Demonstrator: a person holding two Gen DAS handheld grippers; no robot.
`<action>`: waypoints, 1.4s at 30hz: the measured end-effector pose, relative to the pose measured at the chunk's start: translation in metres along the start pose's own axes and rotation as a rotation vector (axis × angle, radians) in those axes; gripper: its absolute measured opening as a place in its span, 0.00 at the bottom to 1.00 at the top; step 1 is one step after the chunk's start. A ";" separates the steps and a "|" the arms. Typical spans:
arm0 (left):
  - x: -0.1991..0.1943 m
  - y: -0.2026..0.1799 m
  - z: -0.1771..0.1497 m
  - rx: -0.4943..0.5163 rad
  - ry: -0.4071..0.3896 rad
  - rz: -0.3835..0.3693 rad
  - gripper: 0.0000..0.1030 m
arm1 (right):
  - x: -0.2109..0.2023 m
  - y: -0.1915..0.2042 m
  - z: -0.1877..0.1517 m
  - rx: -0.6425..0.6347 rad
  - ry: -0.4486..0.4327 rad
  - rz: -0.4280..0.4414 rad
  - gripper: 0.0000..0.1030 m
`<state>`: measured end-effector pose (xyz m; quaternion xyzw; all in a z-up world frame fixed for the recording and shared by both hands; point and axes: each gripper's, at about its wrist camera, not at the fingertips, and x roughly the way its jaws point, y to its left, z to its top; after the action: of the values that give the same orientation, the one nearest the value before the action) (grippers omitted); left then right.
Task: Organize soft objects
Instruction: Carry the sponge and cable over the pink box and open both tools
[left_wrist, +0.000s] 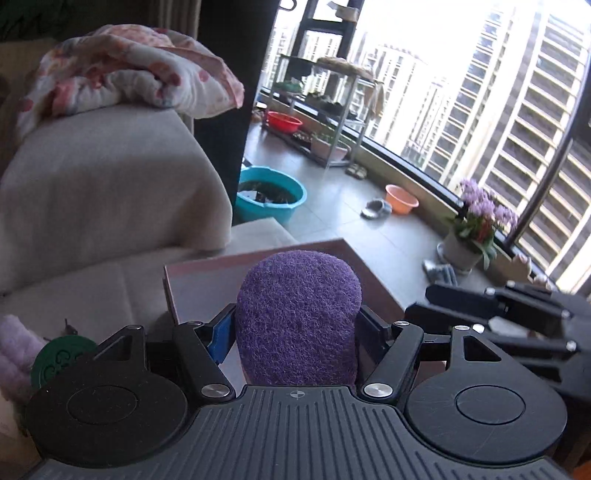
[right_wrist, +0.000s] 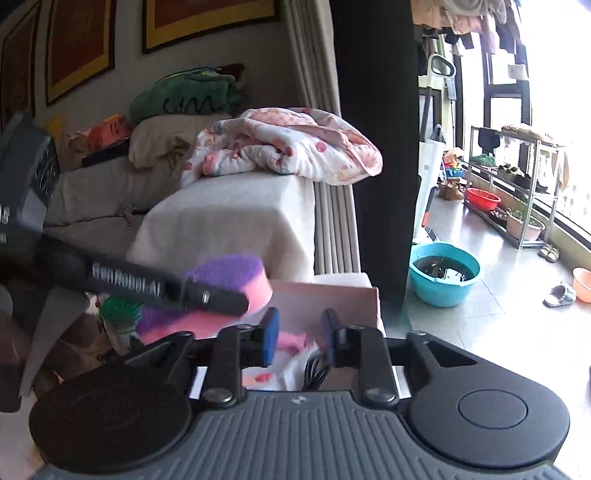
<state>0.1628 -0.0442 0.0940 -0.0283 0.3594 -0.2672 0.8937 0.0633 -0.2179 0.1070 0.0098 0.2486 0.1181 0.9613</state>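
**Left jaws clamp purple sponge over the box; right jaws part-open, empty**

Left gripper (left_wrist: 295, 332): jaws closed on a scouring sponge (left_wrist: 298, 317), purple scrub side toward the left cam, pink foam side visible from the right cam. Sponge stands up btwn the pads, top poking well past the tips. Just beyond and below the jaws: an open pinkish cardboard box (left_wrist: 192, 280).

Right gripper (right_wrist: 300, 338): jaws a small way apart, nothing btwn the blue pads. Below the gap, inside the box: pink item, white cloth, dark cord – can't tell more. Left gripper w/ sponge crosses in from the left of the right jaws, just above the box rim. Green round brush (right_wrist: 120, 308) sits left of the jaws, beside the box.
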 end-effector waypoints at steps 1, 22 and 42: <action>-0.003 0.002 -0.002 -0.002 -0.008 -0.003 0.71 | -0.001 0.001 -0.003 -0.005 0.002 -0.002 0.31; -0.038 0.031 -0.018 0.033 -0.272 -0.011 0.71 | -0.003 0.010 -0.034 -0.024 -0.005 -0.074 0.37; -0.019 -0.020 -0.065 0.333 0.092 0.034 0.69 | 0.000 0.001 -0.050 0.018 0.028 -0.069 0.37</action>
<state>0.0995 -0.0429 0.0621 0.1386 0.3512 -0.3089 0.8730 0.0390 -0.2190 0.0628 0.0081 0.2634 0.0826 0.9611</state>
